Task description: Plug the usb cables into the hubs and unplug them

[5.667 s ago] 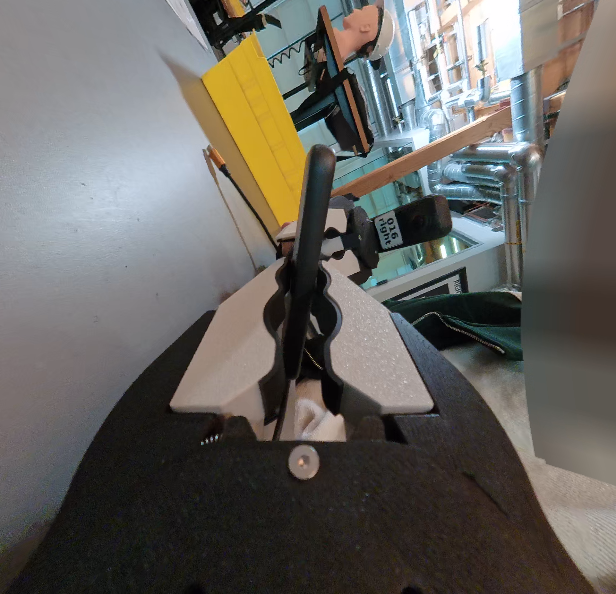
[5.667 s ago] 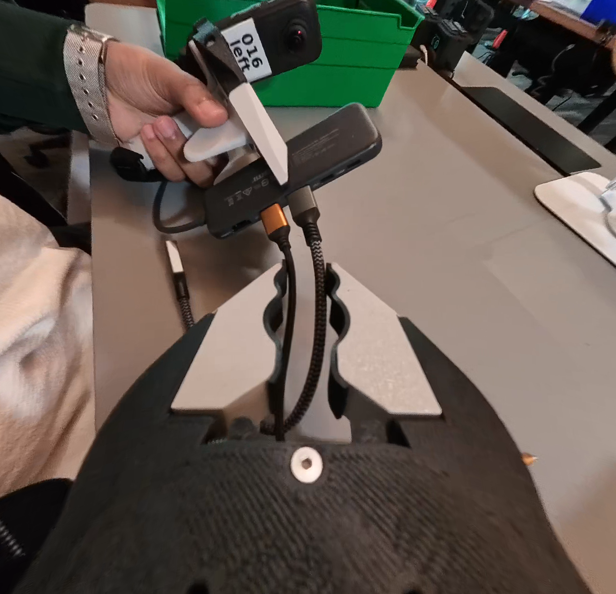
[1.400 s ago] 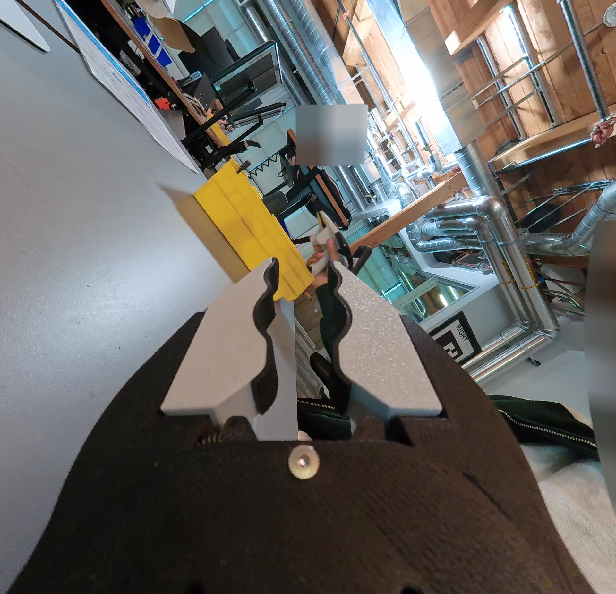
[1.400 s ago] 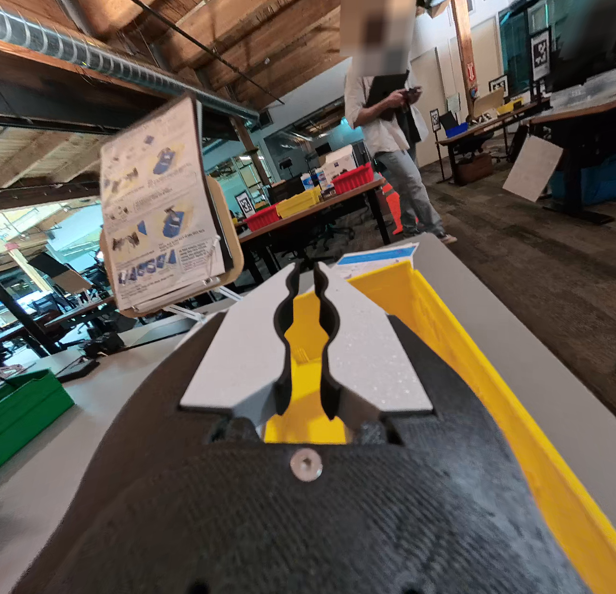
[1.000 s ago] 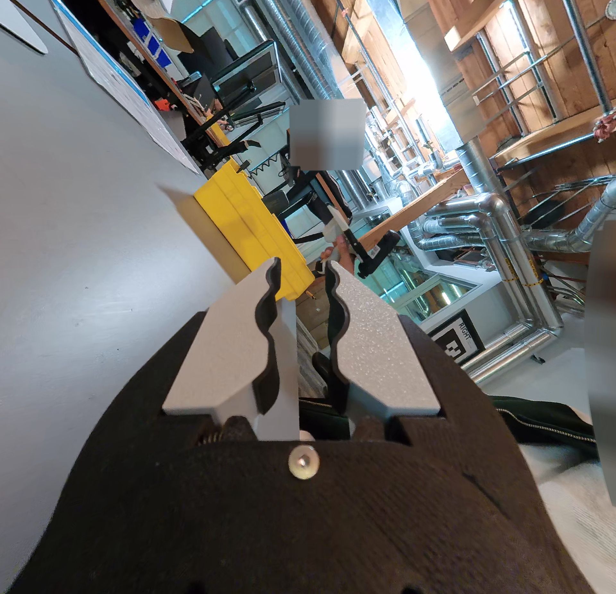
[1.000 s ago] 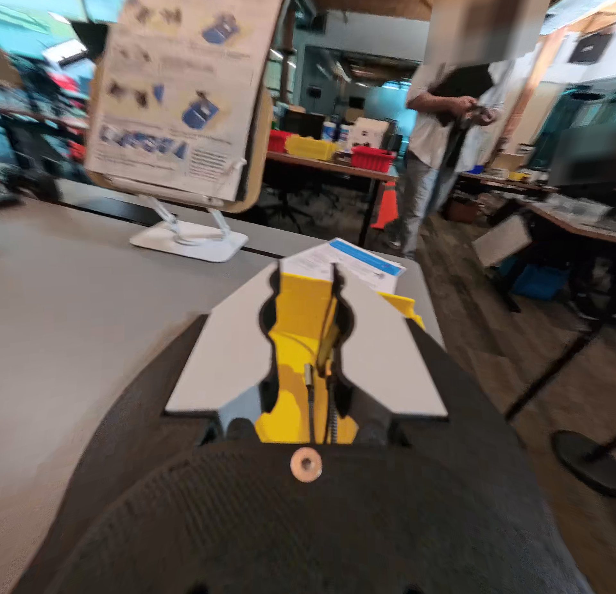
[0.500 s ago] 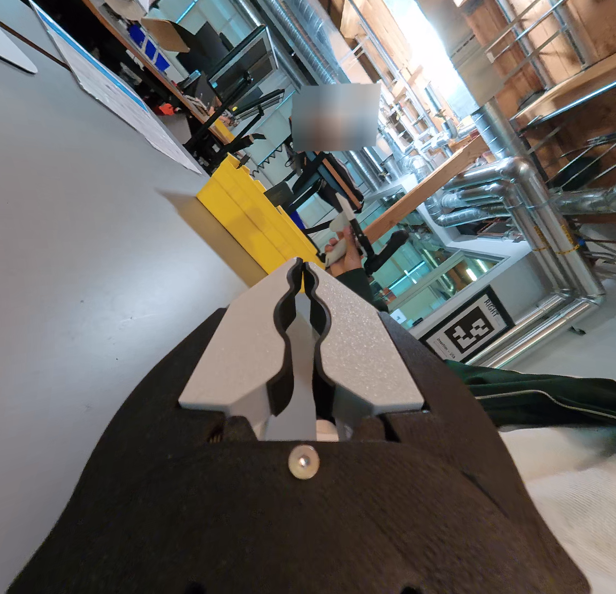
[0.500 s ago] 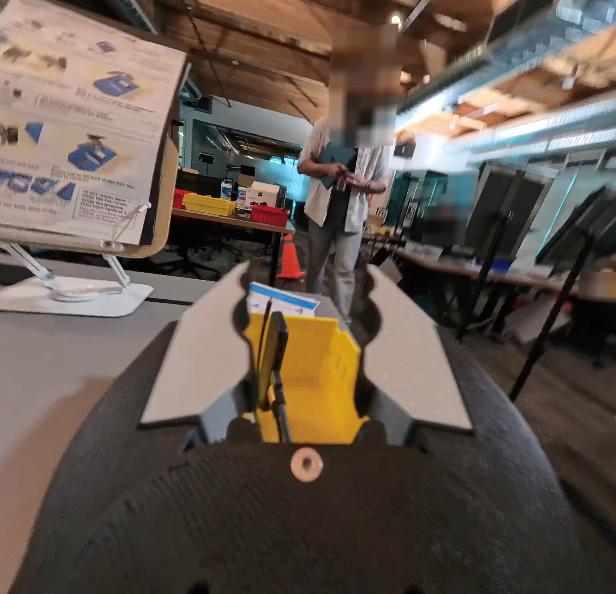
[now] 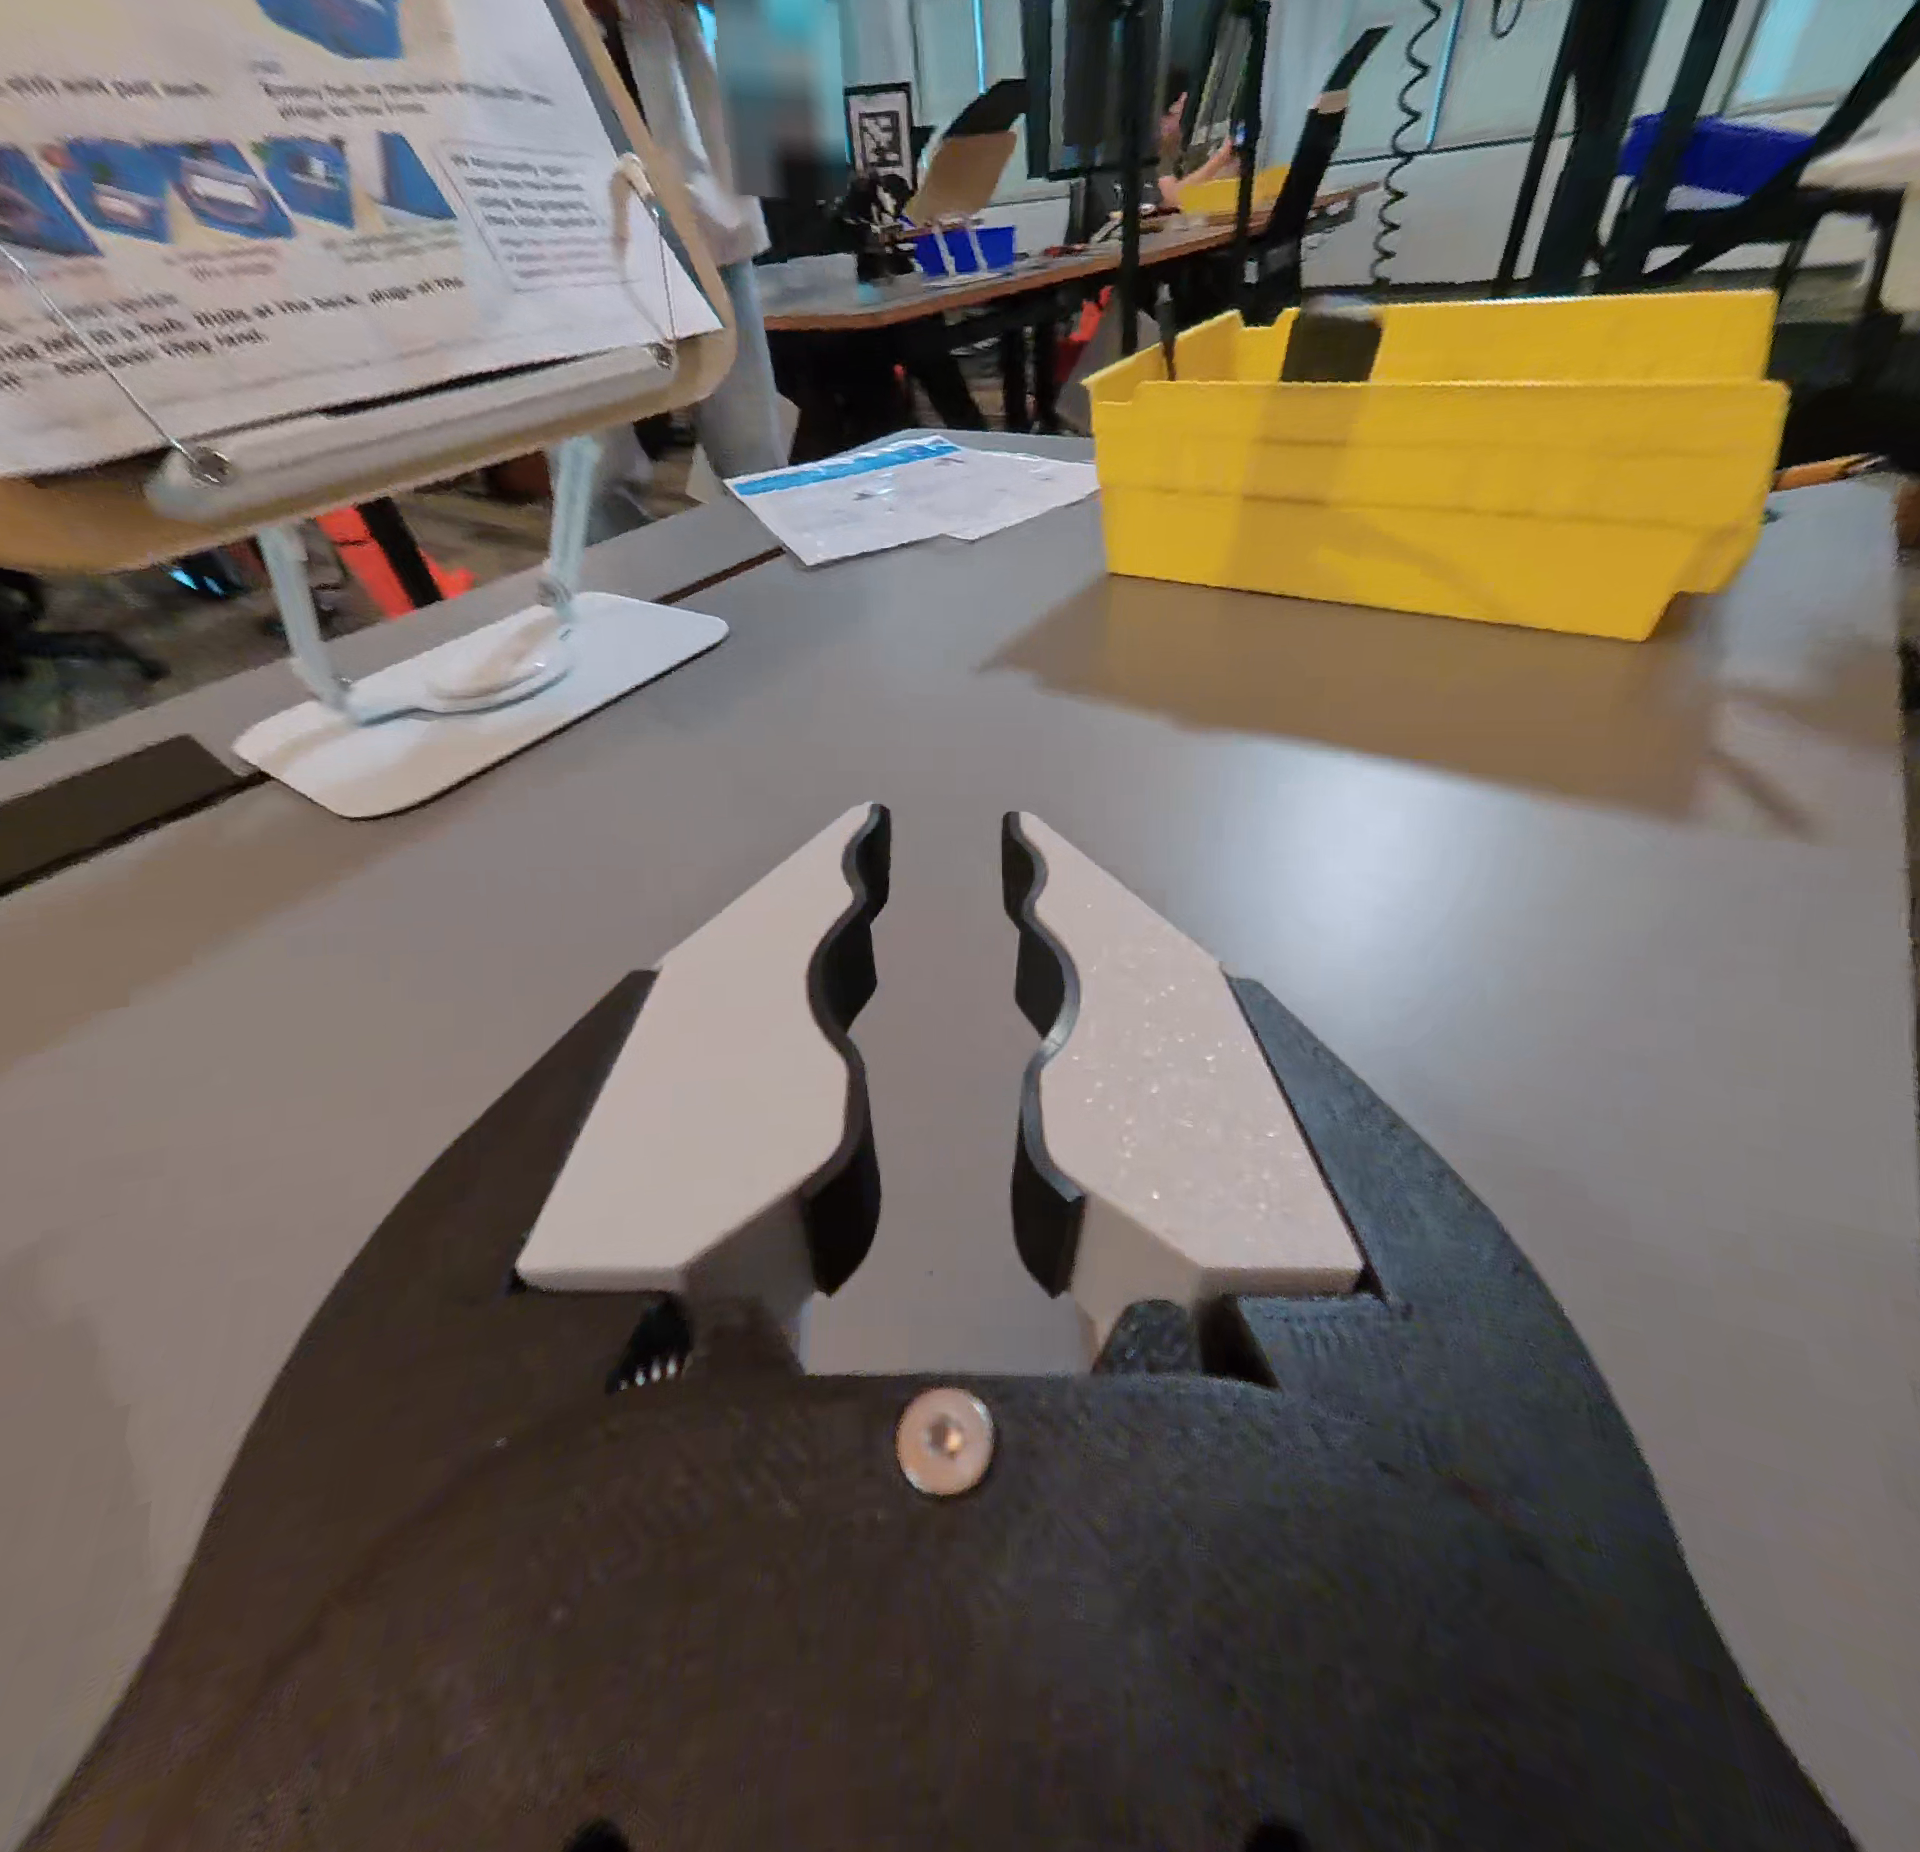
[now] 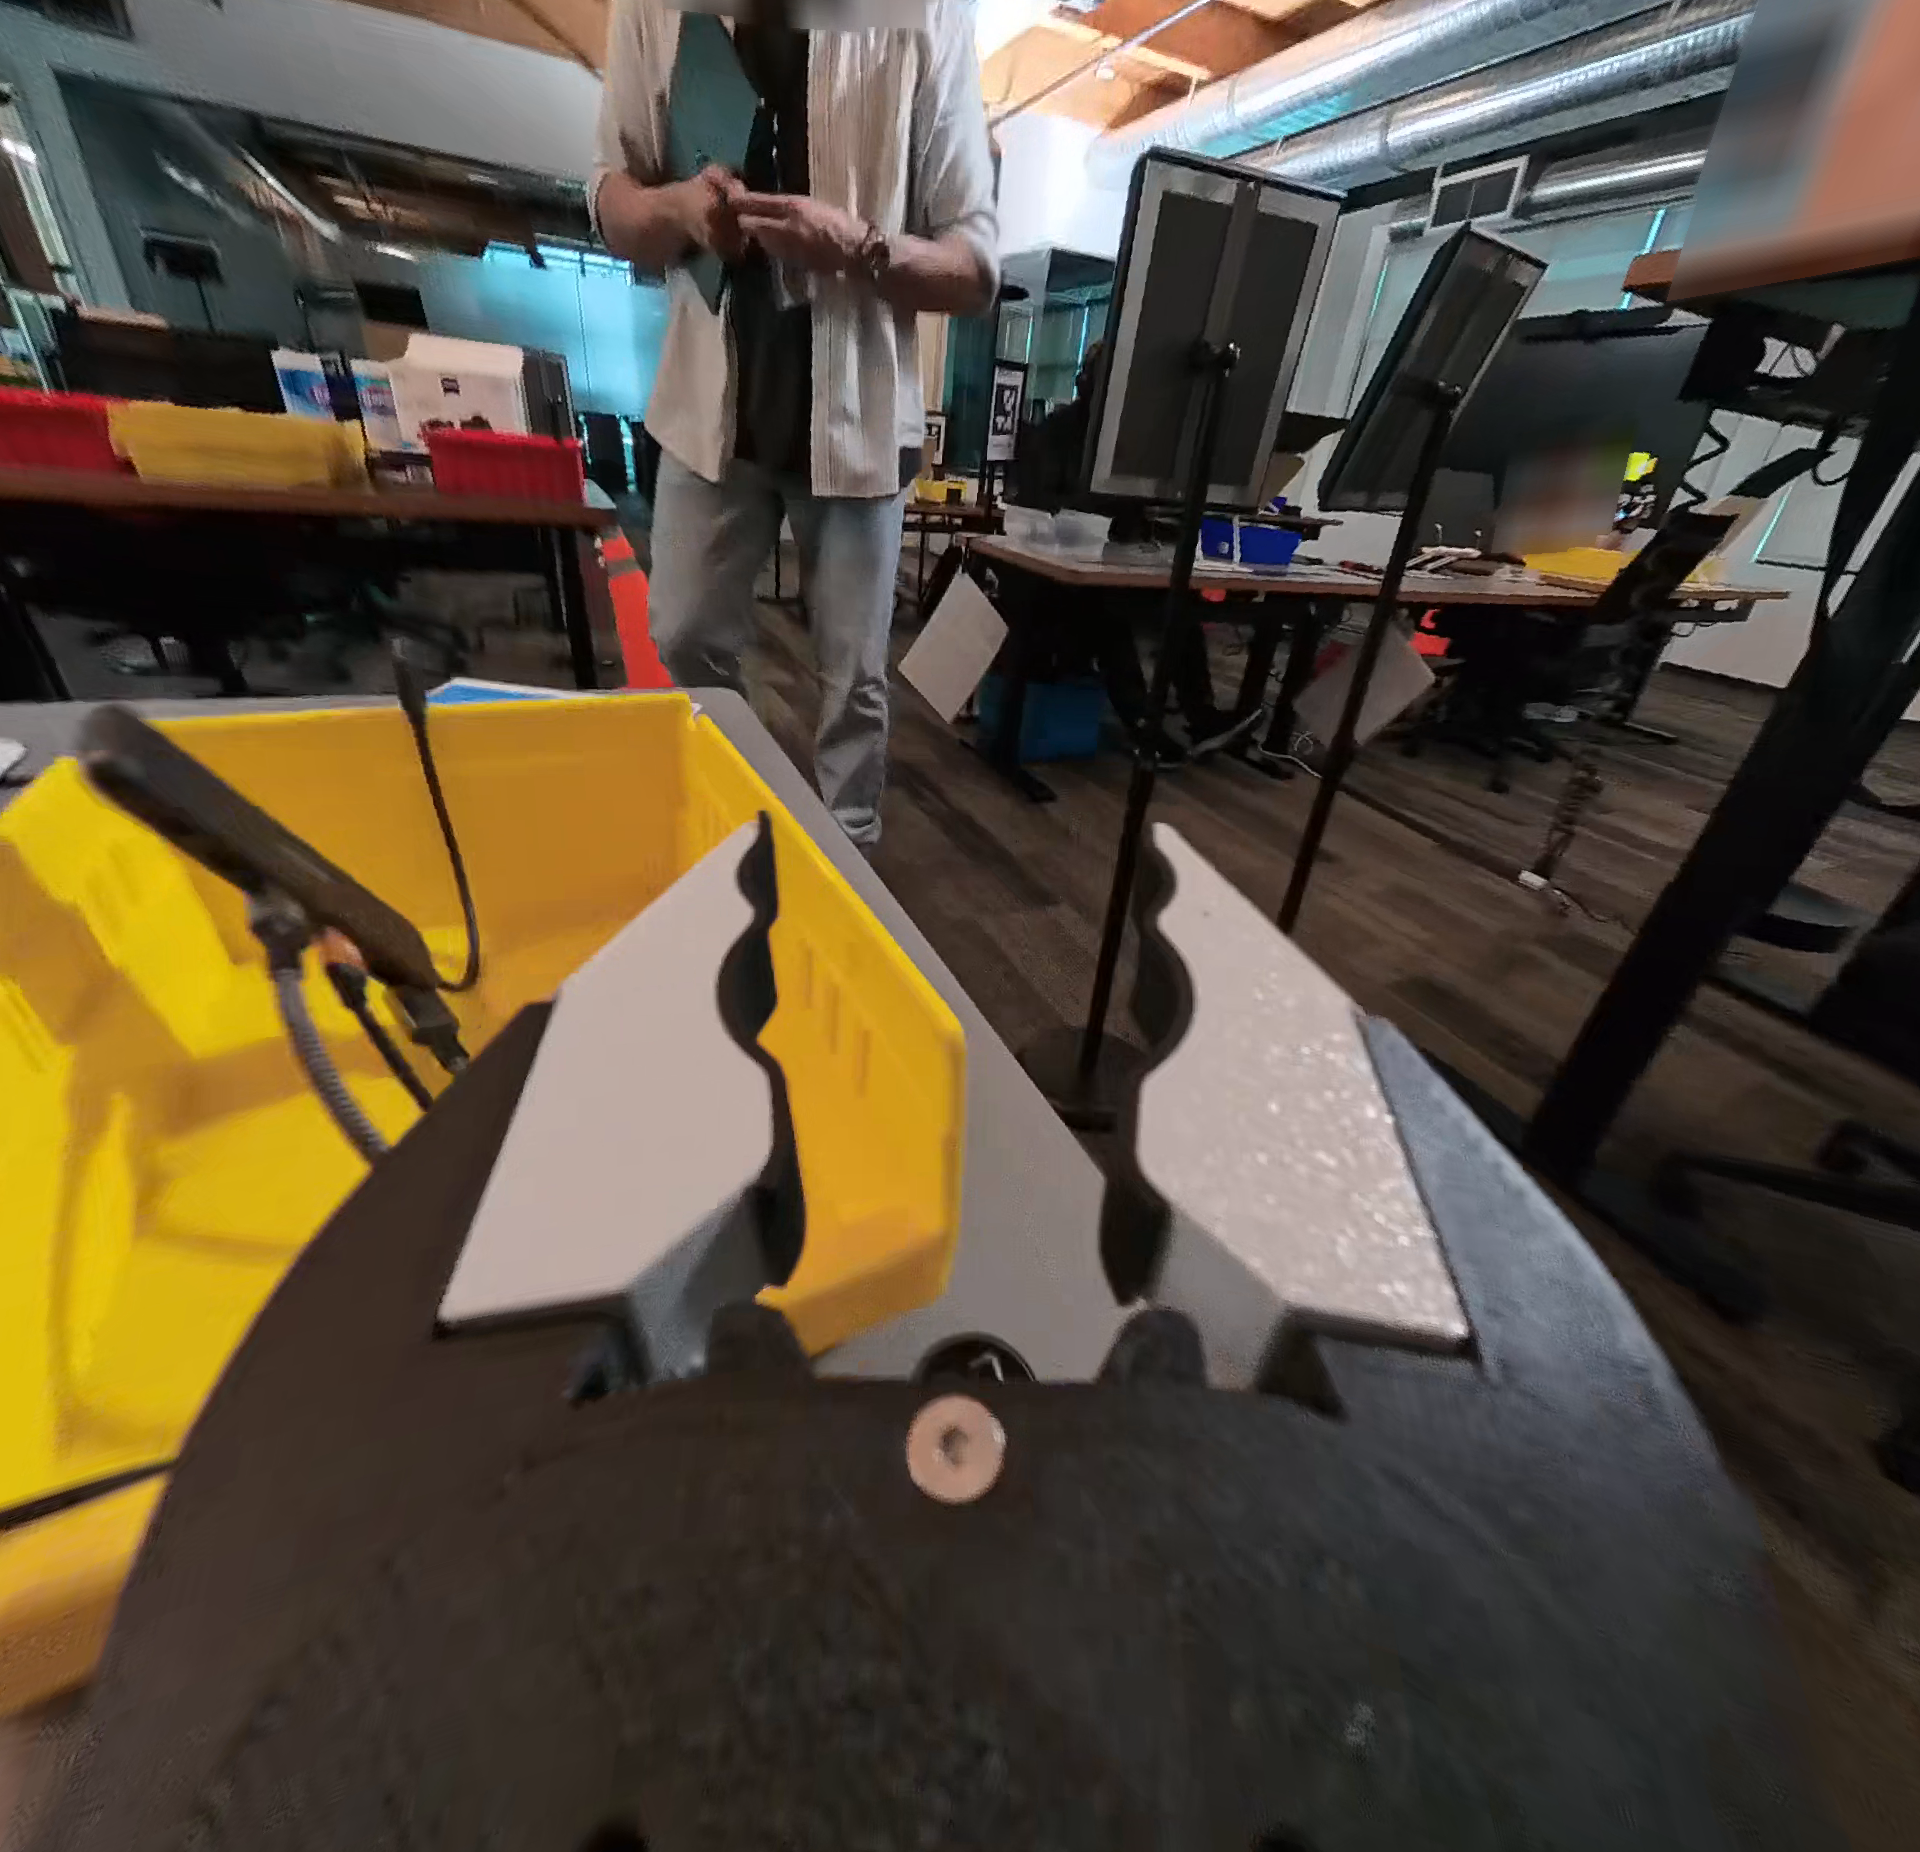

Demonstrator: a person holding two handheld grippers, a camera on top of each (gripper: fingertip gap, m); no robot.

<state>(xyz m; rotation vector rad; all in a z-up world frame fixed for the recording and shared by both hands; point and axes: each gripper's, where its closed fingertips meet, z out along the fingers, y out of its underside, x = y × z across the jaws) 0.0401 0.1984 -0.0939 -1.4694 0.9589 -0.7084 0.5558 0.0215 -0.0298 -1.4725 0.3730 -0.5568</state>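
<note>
A dark USB hub (image 10: 239, 846) leans inside the yellow bin (image 10: 582, 763). A grey braided cable (image 10: 312, 1044) and a black cable with an orange collar (image 10: 364, 1002) are plugged into it. My right gripper (image 10: 964, 831) is open wide and empty, just right of the bin's near corner. My left gripper (image 9: 945, 820) is open with a narrow gap and empty, low over the grey table (image 9: 1455, 919). In the left wrist view the yellow bin (image 9: 1434, 514) stands far right, with the hub's dark end (image 9: 1330, 342) sticking out of it.
A document stand (image 9: 468, 680) with a printed sheet (image 9: 312, 192) stands at the left. A loose paper (image 9: 914, 488) lies beside the bin. A person (image 10: 790, 348) stands beyond the table's far edge. Panels on stands (image 10: 1205, 348) are on the floor at the right.
The hub with its cables now rests in the yellow bin, free of both grippers. The right gripper has moved right of it. The left view swung level and its jaws parted.
</note>
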